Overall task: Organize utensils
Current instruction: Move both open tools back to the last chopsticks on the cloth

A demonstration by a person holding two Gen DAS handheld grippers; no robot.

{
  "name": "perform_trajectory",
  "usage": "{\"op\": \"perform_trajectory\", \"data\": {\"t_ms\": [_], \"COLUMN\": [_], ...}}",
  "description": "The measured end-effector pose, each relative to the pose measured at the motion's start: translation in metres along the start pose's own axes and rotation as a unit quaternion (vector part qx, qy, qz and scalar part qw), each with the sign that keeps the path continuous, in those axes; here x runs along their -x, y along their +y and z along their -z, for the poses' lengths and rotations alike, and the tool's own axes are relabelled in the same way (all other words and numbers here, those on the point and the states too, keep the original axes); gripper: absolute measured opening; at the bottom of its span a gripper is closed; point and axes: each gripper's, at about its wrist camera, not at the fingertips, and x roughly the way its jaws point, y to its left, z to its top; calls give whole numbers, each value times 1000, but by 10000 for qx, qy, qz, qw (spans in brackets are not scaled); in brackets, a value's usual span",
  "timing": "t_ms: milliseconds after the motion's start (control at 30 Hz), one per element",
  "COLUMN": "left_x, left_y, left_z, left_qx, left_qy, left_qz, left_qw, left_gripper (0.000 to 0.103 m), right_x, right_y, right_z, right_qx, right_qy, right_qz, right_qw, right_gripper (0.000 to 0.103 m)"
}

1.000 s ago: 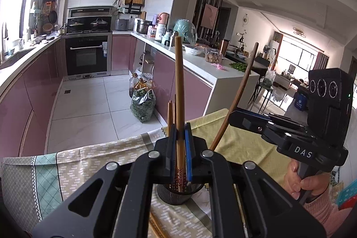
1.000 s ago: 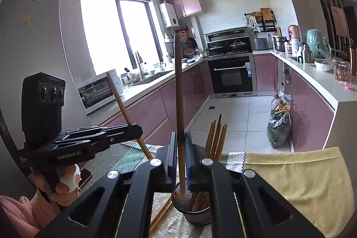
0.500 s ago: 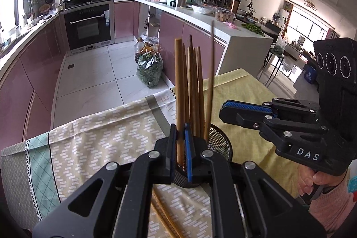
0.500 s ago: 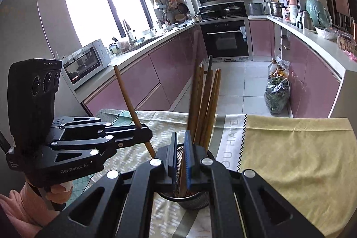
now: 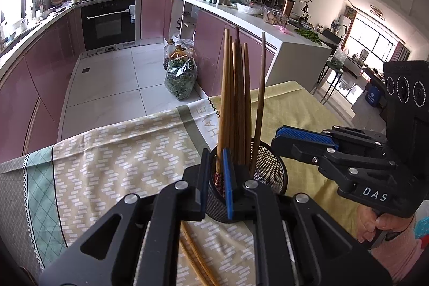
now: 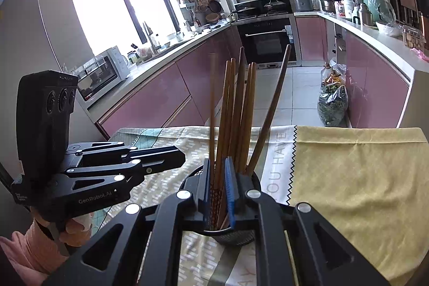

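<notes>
The black wire-mesh cup (image 5: 270,170) stands on the bench, on a patchwork cloth (image 5: 120,152) of beige dash-pattern, green lattice and plain yellow panels. A white strip with a black zigzag edge runs through the cloth; it reads "YOU HAVE" in the right wrist view, and only "HAVE" shows in the left. A bundle of brown wooden chopsticks (image 5: 238,98) stands upright in the cup, with one leaning out to the side.

The left gripper (image 5: 215,154) sits at the cup's rim, its jaws narrow and closed on one brown chopstick with a speckled red end (image 5: 221,125), which stands in the cup. The right gripper (image 6: 217,162) is at the rim from the other side. Its jaws have just been opening and stand slightly apart, with chopsticks between the blue pads (image 6: 229,178) but not pinched.

White lettering on the right gripper's body reads "DAS"; the left gripper's body reads "GenRobot.AI". More loose brown chopsticks (image 5: 198,259) lie flat on the cloth under the left gripper.
</notes>
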Motion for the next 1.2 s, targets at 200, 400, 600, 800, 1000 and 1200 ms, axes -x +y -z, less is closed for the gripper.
{"op": "perform_trajectory", "data": {"t_ms": [200,400,600,800,1000,1200], "left_x": [19,47,56,52,46,45], "left_y": [6,12,22,30,39,40], "left_z": [17,46,82,113,133,143], "left_qx": [39,30,99,207,379,412], "left_qy": [-217,-481,-381,-181,18,107], "left_qz": [-12,-183,-481,-814,-931,-1073], "left_qw": [9998,9987,9981,9963,9949,9933], "left_gripper": [12,31,42,52,58,58], "right_x": [8,14,-2,-30,-46,-55], "right_y": [7,33,52,59,67,76], "right_z": [15,38,67,94,112,117], "right_qx": [77,387,495,362,364,398], "right_qy": [-10,93,448,929,1143,1266], "right_qz": [-98,-310,-431,-486,-403,-347], "right_qw": [9999,9987,9968,9938,9920,9905], "right_gripper": [22,35,43,44,44,44]}}
